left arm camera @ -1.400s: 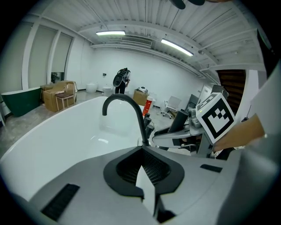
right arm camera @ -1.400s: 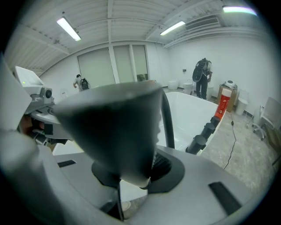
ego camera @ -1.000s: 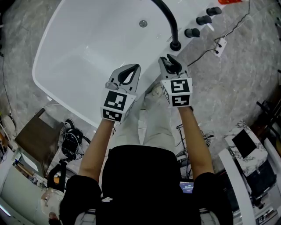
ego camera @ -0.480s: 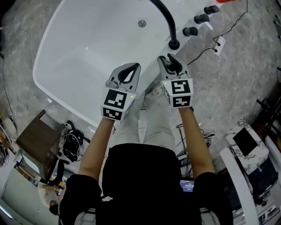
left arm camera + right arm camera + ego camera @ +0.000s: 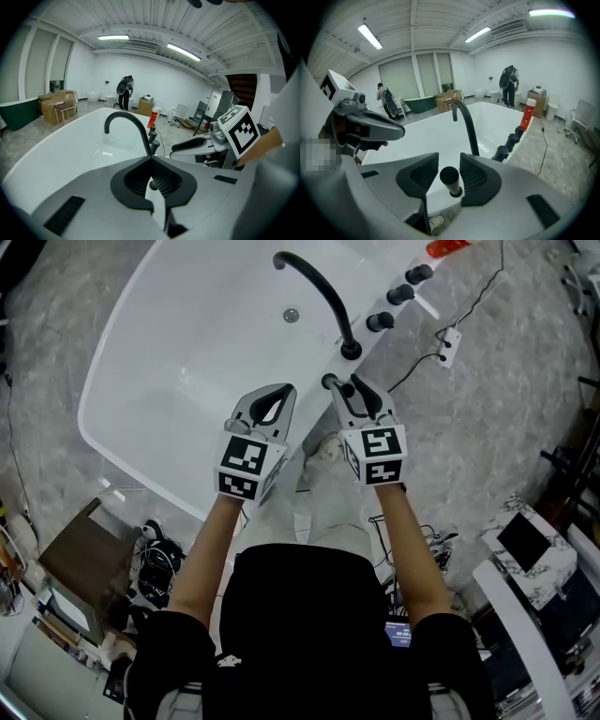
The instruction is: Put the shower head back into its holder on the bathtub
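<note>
Shower head (image 5: 450, 180) between right fingers (image 5: 476, 176), just opened

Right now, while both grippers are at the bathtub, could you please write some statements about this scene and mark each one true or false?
1. The left gripper is shut with nothing in it. True.
2. The right gripper clamps the shower head. False: its jaws have just been opening and stand apart, with the shower head between them but not pressed.
3. The shower head stands on the bathtub rim near the faucet. True.
4. The faucet is white. False: it is black; the bathtub is white.
</note>
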Demonstrator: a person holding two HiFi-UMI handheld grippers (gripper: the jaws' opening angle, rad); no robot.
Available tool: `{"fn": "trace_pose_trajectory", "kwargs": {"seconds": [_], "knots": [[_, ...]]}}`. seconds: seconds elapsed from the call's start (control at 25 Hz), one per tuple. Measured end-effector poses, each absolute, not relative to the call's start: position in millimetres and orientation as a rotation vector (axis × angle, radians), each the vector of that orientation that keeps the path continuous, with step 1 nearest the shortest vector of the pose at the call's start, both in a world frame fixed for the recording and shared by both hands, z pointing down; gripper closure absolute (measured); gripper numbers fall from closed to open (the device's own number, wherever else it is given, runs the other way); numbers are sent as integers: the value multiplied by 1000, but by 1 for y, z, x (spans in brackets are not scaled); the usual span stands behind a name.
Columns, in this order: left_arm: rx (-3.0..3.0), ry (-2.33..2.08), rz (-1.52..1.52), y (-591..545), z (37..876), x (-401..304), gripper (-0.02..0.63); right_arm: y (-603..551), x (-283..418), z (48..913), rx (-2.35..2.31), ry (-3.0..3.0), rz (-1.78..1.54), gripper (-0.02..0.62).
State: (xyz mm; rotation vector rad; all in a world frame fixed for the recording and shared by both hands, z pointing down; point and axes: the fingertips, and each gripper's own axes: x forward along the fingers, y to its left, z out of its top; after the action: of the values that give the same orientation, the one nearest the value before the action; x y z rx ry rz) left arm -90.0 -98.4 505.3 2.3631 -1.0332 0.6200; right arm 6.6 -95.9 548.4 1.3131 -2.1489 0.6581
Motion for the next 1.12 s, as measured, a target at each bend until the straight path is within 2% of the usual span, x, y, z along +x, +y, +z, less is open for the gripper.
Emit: {"fn": "trace_pose_trajectory", "kwargs": {"seconds": [0.4, 0.72, 1.12], "knots": [[2457, -1003, 593, -91, 437, -66, 592, -84, 25, 463, 1403, -2205, 638, 466], [2552, -1005, 530, -91, 363, -49, 592, -71, 63, 392, 1515, -2197, 617, 531], [2670, -1006, 428, -81, 276, -31, 592, -59, 91, 300, 1661, -2243, 583, 569]]}}
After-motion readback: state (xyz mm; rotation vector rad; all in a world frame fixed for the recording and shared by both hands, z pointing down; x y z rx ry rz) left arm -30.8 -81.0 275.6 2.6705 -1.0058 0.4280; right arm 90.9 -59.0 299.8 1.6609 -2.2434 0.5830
